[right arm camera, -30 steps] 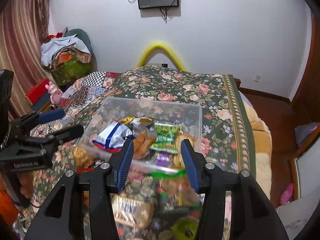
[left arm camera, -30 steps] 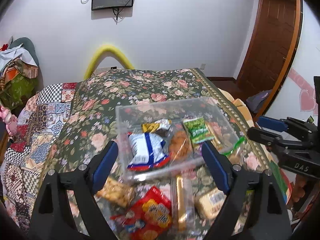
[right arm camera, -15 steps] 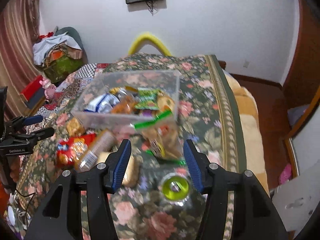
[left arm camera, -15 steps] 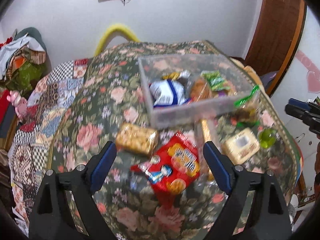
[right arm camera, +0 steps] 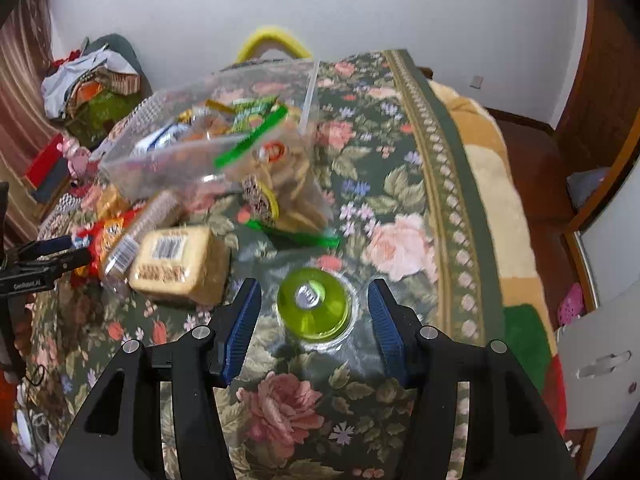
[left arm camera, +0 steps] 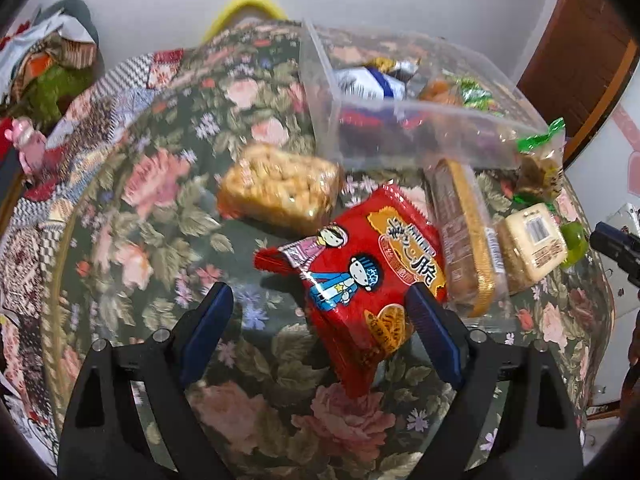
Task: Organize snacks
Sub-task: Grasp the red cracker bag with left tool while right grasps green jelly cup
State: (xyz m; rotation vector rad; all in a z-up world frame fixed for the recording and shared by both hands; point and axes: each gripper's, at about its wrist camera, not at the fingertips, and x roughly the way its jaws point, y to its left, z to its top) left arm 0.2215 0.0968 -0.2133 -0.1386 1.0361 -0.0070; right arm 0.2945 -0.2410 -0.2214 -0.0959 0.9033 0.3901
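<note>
A bedroom: floral bedspread [right arm camera: 400, 160], heaped clothes [right arm camera: 88, 80], wooden door [left arm camera: 580, 52].

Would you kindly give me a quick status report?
Both grippers open, left gripper over red snack packet, right gripper around green jelly cup. Nothing blocking.

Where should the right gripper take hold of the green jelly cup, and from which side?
Probably across its round wall, coming down from above. The jelly cup lies flat on the bedspread with its wide face up, centred between the open right gripper, with clear cloth on both sides for the fingers.
</note>
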